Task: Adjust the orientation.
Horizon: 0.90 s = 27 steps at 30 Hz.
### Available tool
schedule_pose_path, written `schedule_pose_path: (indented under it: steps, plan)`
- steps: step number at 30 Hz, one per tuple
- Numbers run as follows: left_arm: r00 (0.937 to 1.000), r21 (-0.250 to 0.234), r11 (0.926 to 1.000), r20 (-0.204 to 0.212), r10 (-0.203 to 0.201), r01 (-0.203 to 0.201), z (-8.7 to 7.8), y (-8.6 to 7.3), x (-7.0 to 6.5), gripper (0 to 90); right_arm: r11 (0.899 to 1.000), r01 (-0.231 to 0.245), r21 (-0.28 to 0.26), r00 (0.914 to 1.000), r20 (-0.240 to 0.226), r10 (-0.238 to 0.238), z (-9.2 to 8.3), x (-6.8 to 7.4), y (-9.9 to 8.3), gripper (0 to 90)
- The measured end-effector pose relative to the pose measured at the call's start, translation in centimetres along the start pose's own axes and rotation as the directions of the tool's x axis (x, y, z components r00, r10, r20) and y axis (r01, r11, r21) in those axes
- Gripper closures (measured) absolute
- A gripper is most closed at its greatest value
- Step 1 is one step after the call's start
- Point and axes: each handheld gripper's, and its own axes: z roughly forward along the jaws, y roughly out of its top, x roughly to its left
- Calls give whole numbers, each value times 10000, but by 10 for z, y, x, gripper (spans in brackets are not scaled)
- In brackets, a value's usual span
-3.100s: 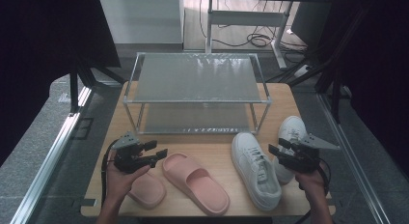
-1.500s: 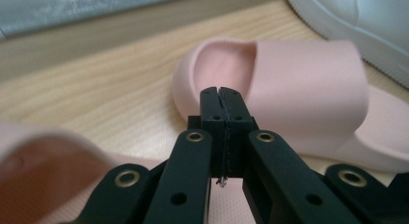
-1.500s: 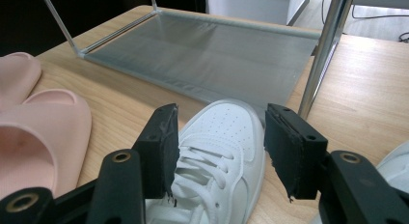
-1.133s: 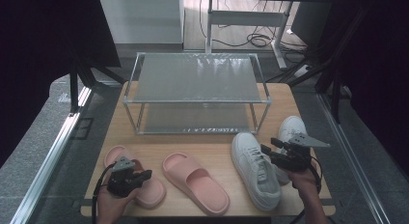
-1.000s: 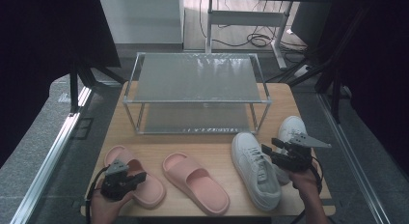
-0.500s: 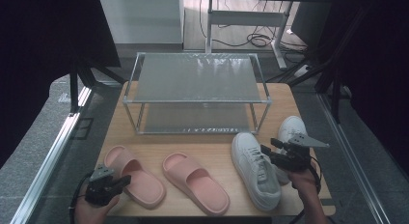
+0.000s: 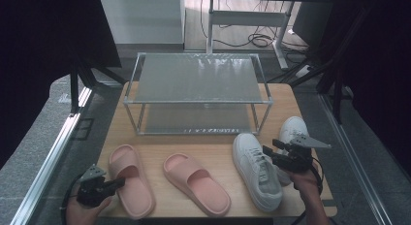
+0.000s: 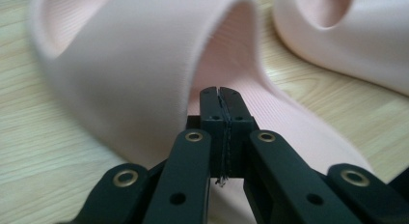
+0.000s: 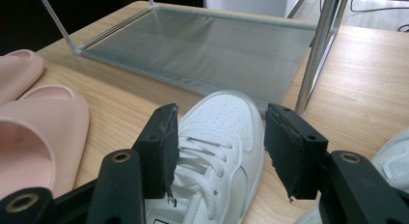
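The left gripper (image 8: 222,96) has its jaws closed on nothing, tips just before the strap of the left slipper (image 7: 131,179), which lies on the desk (image 7: 194,142) at its front left. The right gripper (image 9: 217,151) hangs with jaws wide open over the left sneaker (image 9: 214,151), whose laces lie below and between them.

L gripper (image 7: 112,184) jaws shut, low, R gripper (image 7: 269,153) jaws apart, prob. level
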Motion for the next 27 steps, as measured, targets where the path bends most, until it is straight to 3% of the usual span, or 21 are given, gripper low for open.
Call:
schedule_pose_path:
  steps: [4,8,14,20,24,27]
  plan:
    - [10000,95,10000,-7,-16,16,2,0,8,898,10000,-3,5,10000,16,3,0,0,0,470]
    - [9987,-41,9998,459,213,-211,-1,1,-2,896,10000,2,45,10000,18,-2,1,0,-1,470]
    - [9989,-933,9955,426,202,-162,-26,11,-6,889,9999,-27,106,10000,23,27,3,0,-2,470]
    - [9991,-1427,9889,-97,-425,407,-38,17,19,885,10000,-31,57,10000,37,31,2,-1,-2,470]
    - [9935,-1337,9863,-462,-1040,971,-29,18,45,893,10000,-69,9,9999,85,69,1,-2,-2,470]
    - [9905,-1227,9862,-668,-1199,1111,-21,20,57,898,10000,-71,3,9999,88,71,0,-1,-1,471]
